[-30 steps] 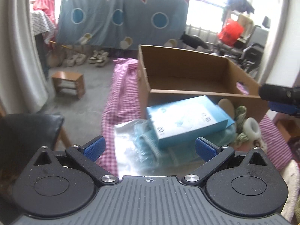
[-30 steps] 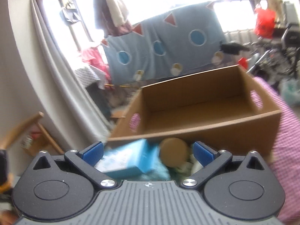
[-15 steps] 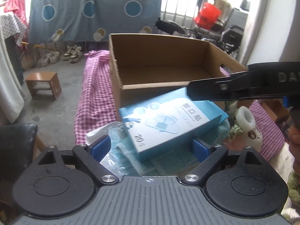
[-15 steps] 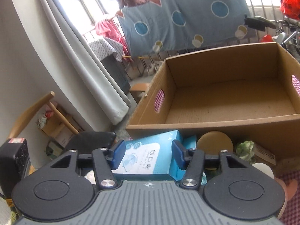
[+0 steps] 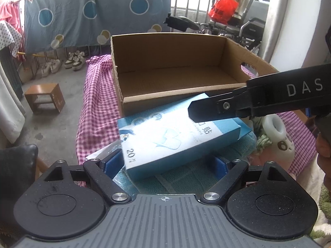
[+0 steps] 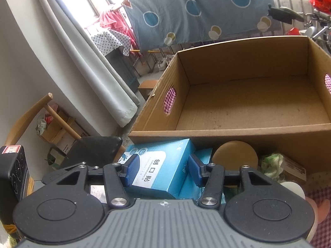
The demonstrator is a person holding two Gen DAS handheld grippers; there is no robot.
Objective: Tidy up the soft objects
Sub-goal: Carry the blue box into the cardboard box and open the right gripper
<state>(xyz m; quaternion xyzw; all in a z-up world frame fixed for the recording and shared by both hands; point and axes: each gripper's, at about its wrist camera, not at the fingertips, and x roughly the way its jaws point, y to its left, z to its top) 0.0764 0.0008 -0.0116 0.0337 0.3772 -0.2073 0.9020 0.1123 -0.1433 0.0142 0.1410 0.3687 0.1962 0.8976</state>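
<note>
A light blue bandage box (image 5: 178,138) lies on a teal cloth in clear wrap (image 5: 186,175), in front of an empty cardboard box (image 5: 175,76). My left gripper (image 5: 165,163) is open, its blue pads on either side of the box's near end, low over the cloth. My right gripper (image 6: 161,172) straddles the same blue box (image 6: 163,173), with its pads close on both sides; whether they press it is unclear. One right finger (image 5: 217,109) reaches in over the box in the left wrist view.
A round tan pad (image 6: 235,157), a green-white cloth bundle (image 6: 271,165) and a white ring-shaped soft toy (image 5: 275,130) lie to the right of the blue box. A pink checked cloth (image 5: 97,107) covers the table. A black chair (image 6: 93,153) stands at the left.
Both grippers have moved in toward the blue box. The right gripper's jaws have narrowed from wide open to close around it. The left gripper has come lower and nearer.
</note>
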